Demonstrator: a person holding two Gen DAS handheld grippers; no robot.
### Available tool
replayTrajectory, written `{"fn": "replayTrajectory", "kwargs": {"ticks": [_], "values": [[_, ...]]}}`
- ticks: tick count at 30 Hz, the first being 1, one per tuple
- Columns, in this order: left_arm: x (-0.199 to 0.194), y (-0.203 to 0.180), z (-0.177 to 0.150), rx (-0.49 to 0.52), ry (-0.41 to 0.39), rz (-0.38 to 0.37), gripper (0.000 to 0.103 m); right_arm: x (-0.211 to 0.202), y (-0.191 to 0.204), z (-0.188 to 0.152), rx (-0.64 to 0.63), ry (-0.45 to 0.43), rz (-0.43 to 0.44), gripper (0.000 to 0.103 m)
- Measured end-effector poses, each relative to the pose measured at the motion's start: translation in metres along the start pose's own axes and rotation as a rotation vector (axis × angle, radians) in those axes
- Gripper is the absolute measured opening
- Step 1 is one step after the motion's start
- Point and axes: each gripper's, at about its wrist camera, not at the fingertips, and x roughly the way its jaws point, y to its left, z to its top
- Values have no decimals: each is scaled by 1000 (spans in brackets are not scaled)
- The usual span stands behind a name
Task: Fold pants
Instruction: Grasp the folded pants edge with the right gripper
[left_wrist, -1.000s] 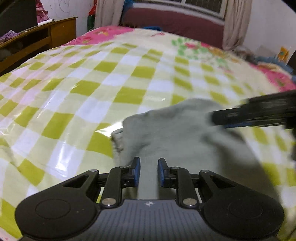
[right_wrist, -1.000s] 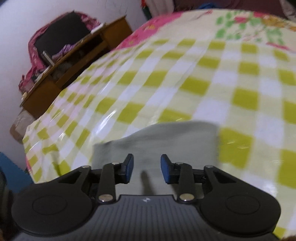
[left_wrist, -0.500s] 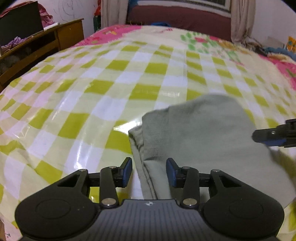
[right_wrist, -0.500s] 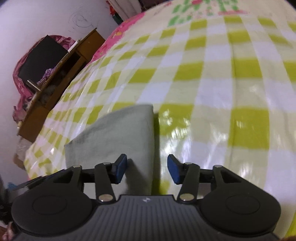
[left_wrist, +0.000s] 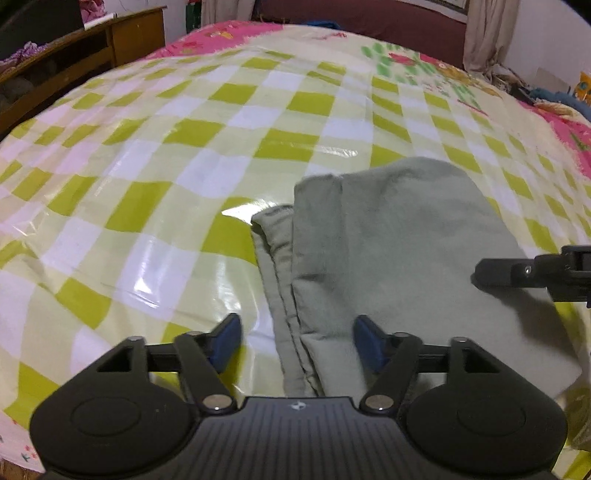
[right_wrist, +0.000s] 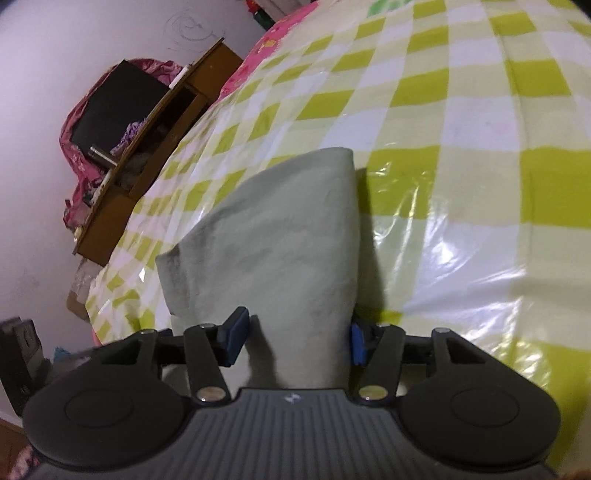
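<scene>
Pants: the grey-green pants (left_wrist: 399, 258) lie folded into a compact stack on the checked sheet (left_wrist: 155, 177), near me and right of the middle in my left view.
Stack edges: at the left side of the stack the layered edges show as several hems one beside the other; the top layer is smooth with a rounded far end.
My left gripper (left_wrist: 297, 341): its jaws are opening; the blue pads (left_wrist: 227, 341) stand wide apart, one over the bare sheet to the left of the stack, the other over the cloth. The left edge of the pants runs between them, but neither pad presses on it.
My right gripper (right_wrist: 295, 341): its jaws are opening too. The near end of the stack passes between the pads; the left pad (right_wrist: 236, 339) stands clear of the cloth, and the right pad sits just at the stack's right edge, partly hidden by it. I cannot tell if that pad touches.
Right gripper seen from the left: one dark finger (left_wrist: 532, 271) reaches in from the right, low over the right side of the stack, its shadow on the cloth.
Sheet: glossy yellow-green and white checks, bright glare patches near the pants.
Far left: a wooden shelf (right_wrist: 147, 147) against the wall, with pink cloth around a dark box.
</scene>
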Motion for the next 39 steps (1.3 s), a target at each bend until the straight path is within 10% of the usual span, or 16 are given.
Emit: {"fn": "replayTrajectory", "kwargs": {"ticks": [3,7,9,18,39], "values": [[0,-5,0,13,-1,17,81,2,6,-3,-24,25,3,27],[-8,-13,-1,18,-21,26,66,-8,2,-5,-2,18,28,19],[-12,-15,2,6,-24,-17,42,-13,3,-5,-8,8,34,18],[-4,-56,16,96,-54,-42,42,-36,-14,4,-16,-29,-54,17],[56,15,102,117,-119,114,43,81,45,99,-181,0,-151,18]]}}
